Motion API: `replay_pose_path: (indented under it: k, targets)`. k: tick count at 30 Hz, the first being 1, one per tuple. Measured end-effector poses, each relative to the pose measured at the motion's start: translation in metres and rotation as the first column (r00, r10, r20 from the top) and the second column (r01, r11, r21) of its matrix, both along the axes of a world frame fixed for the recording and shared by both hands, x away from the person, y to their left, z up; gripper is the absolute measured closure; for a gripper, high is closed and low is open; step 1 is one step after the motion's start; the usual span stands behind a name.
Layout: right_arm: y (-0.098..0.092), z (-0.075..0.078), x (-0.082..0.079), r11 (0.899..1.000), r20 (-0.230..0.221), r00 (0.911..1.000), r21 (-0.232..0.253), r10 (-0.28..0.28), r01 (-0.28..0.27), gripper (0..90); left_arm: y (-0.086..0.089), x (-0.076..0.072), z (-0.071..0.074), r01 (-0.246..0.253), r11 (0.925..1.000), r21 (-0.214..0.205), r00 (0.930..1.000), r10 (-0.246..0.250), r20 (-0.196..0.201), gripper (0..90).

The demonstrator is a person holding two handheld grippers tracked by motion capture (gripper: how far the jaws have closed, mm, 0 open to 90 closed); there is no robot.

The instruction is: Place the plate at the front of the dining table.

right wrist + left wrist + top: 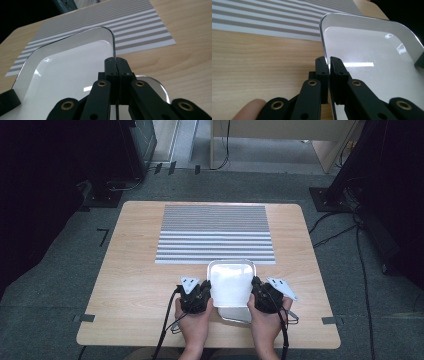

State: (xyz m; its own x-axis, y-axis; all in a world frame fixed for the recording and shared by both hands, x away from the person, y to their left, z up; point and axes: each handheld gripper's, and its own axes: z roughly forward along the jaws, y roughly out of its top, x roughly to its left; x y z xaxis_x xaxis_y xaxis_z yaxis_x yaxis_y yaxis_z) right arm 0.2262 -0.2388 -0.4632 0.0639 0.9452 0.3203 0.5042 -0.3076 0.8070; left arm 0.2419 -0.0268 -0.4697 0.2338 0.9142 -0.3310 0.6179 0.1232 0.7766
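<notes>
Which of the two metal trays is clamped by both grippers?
The upper tray: the left gripper and right gripper pinch its side rims. The lower tray lies on the table beneath it, ungripped.

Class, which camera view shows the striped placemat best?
The high view: the whole striped placemat lies flat on the table, beyond the metal tray. Each gripper view catches part of it behind the tray's rim.

Your left claw [204,292] and right claw [256,292] are matte black, each with flat rectangular pads, small dark screws, brass-ringed pivots on the links, a grey three-cornered plate on top and a black cable trailing back; your forearms are bare.
</notes>
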Motion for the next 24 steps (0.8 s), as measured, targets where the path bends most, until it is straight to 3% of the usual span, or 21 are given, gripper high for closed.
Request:
replay_pose_path:
  k: [4, 11, 24]
  targets:
    - [0.011, 0.007, 0.012, 1.000, 0.001, 0.9999, 0.021, 0.014, -0.014, 90.0, 0.013, 0.008, 0.008, -0.019, 0.9998, 0.002, 0.9996, 0.019, 0.019, 86.6]
    - [0.027, 0.018, 0.029, 0.999, 0.017, 0.9991, 0.012, 0.038, -0.038, 90.0, 0.028, 0.020, 0.016, -0.046, 0.9989, -0.007, 0.9983, 0.047, 0.035, 86.6]
    - [0.047, 0.017, 0.058, 0.998, -0.003, 0.9978, 0.022, 0.066, -0.066, 90.0, 0.047, 0.039, 0.013, -0.085, 0.9963, -0.014, 0.9961, 0.085, 0.026, 86.6]
